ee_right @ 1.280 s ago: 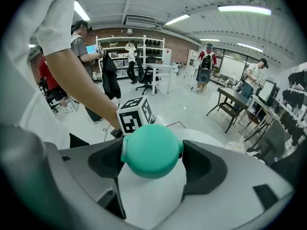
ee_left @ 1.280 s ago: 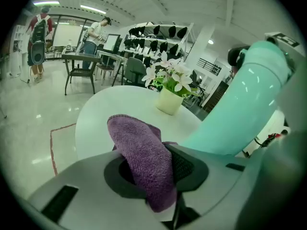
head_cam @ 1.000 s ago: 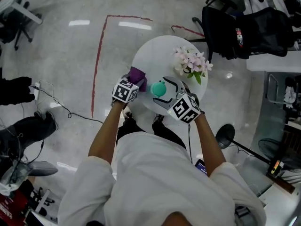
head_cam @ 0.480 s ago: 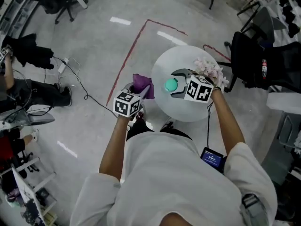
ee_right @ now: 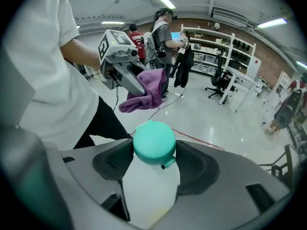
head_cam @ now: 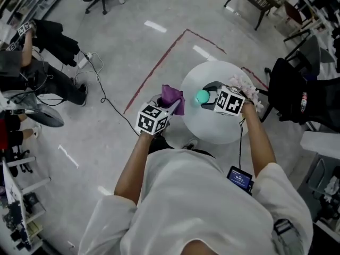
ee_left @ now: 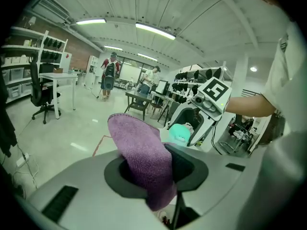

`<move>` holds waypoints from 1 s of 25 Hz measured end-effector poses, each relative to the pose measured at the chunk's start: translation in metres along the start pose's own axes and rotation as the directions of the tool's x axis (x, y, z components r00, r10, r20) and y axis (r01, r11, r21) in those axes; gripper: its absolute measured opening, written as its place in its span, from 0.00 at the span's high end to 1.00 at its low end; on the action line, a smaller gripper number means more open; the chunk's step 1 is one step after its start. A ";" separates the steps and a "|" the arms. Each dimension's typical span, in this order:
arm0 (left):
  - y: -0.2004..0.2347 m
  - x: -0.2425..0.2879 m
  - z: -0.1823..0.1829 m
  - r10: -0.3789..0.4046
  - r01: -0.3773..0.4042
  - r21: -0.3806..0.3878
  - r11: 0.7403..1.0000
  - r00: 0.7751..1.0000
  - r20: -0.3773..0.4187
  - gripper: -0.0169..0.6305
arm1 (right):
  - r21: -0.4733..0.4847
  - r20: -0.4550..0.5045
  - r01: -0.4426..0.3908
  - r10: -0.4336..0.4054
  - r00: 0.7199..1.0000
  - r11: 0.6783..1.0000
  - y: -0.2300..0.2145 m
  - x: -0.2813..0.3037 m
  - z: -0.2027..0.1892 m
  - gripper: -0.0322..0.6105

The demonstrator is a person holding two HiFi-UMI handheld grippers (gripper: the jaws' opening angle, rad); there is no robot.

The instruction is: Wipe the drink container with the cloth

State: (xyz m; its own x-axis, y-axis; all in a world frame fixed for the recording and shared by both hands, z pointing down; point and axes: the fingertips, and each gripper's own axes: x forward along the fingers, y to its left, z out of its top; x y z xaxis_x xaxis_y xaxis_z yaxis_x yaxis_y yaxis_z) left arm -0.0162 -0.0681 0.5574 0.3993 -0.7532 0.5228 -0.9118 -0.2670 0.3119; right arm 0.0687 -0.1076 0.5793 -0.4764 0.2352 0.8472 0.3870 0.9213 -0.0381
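The drink container (head_cam: 202,96), a pale bottle with a teal lid (ee_right: 153,142), stands on the round white table (head_cam: 212,126). My right gripper (head_cam: 210,93) reaches it from the right. Its jaws are closing, and in the right gripper view both pads (ee_right: 111,163) touch the lid's sides. My left gripper (head_cam: 171,108) hovers at the table's left edge, shut on a purple cloth (ee_left: 143,155) that hangs folded out of its jaws. The cloth (head_cam: 172,96) sits a little left of the bottle, apart from it. The left gripper view shows the bottle (ee_left: 180,133) just beyond the cloth.
A bunch of pale pink flowers (head_cam: 246,87) stands at the table's right rim, behind my right gripper. Red tape (head_cam: 159,62) marks the floor. Black chairs (head_cam: 297,89) stand to the right, cables and seated people to the left.
The right gripper's jaws have come in round the bottle's lid. The left gripper with the cloth has drawn slightly nearer the bottle. The head camera has swung, so the table sits further right.
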 end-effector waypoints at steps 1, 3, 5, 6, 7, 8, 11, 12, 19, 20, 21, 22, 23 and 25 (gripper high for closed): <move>-0.002 0.000 0.003 -0.011 0.011 0.008 1.000 1.000 -0.001 0.78 | 0.034 0.008 0.028 -0.029 1.000 0.999 0.000 -0.001 0.001 0.51; -0.005 0.004 0.013 -0.039 0.039 0.030 0.999 0.999 -0.003 0.78 | 0.113 0.027 0.093 -0.097 0.995 0.989 -0.003 -0.005 0.003 0.51; -0.005 0.011 0.025 -0.069 0.070 0.058 0.996 0.998 -0.009 0.78 | 0.198 0.035 0.163 -0.174 0.984 0.966 -0.008 -0.007 0.005 0.51; -0.004 0.014 0.030 -0.083 0.084 0.071 0.994 0.996 -0.013 0.78 | 0.244 0.034 0.197 -0.211 0.977 0.950 -0.011 -0.007 0.005 0.51; -0.003 0.018 0.035 -0.096 0.098 0.082 0.992 0.995 -0.019 0.78 | 0.292 0.030 0.228 -0.247 0.969 0.929 -0.013 -0.007 0.004 0.51; -0.003 0.023 0.039 -0.110 0.112 0.092 0.989 0.994 -0.024 0.78 | 0.338 0.025 0.258 -0.283 0.959 0.905 -0.015 -0.007 0.002 0.51; -0.003 0.037 0.049 -0.154 0.158 0.110 0.981 0.987 -0.040 0.78 | 0.459 -0.003 0.341 -0.383 0.924 0.820 -0.020 -0.012 0.000 0.51; -0.003 0.042 0.050 -0.170 0.174 0.112 0.978 0.984 -0.047 0.78 | 0.497 -0.018 0.364 -0.410 0.912 0.787 -0.021 -0.013 -0.001 0.51; -0.011 0.077 0.051 -0.277 0.288 0.125 0.950 0.956 -0.099 0.78 | 0.685 -0.125 0.474 -0.552 0.825 0.554 -0.029 -0.017 -0.010 0.51; -0.012 0.083 0.052 -0.292 0.304 0.124 0.945 0.951 -0.102 0.78 | 0.700 -0.141 0.481 -0.558 0.818 0.529 -0.030 -0.017 -0.011 0.51; -0.012 0.088 0.052 -0.307 0.318 0.122 0.940 0.946 -0.104 0.78 | 0.713 -0.154 0.486 -0.563 0.812 0.506 -0.031 -0.016 -0.011 0.51; -0.012 0.093 0.052 -0.317 0.329 0.121 0.937 0.943 -0.103 0.78 | 0.723 -0.165 0.491 -0.568 0.806 0.486 -0.033 -0.016 -0.011 0.51; -0.011 0.099 0.053 -0.325 0.336 0.121 0.934 0.940 -0.102 0.78 | 0.732 -0.175 0.495 -0.573 0.801 0.468 -0.035 -0.016 -0.012 0.51; -0.010 0.110 0.050 -0.341 0.352 0.114 0.929 0.934 -0.106 0.78 | 0.745 -0.191 0.500 -0.578 0.794 0.441 -0.037 -0.017 -0.015 0.51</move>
State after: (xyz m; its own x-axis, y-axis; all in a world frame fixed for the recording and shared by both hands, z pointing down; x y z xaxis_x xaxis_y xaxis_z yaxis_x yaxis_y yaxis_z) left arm 0.0321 -0.1787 0.5725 0.6938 -0.5487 0.4663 -0.7175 -0.5817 0.3830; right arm 0.0747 -0.1499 0.5747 -0.4510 -0.4045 0.7956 -0.6560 0.7547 0.0119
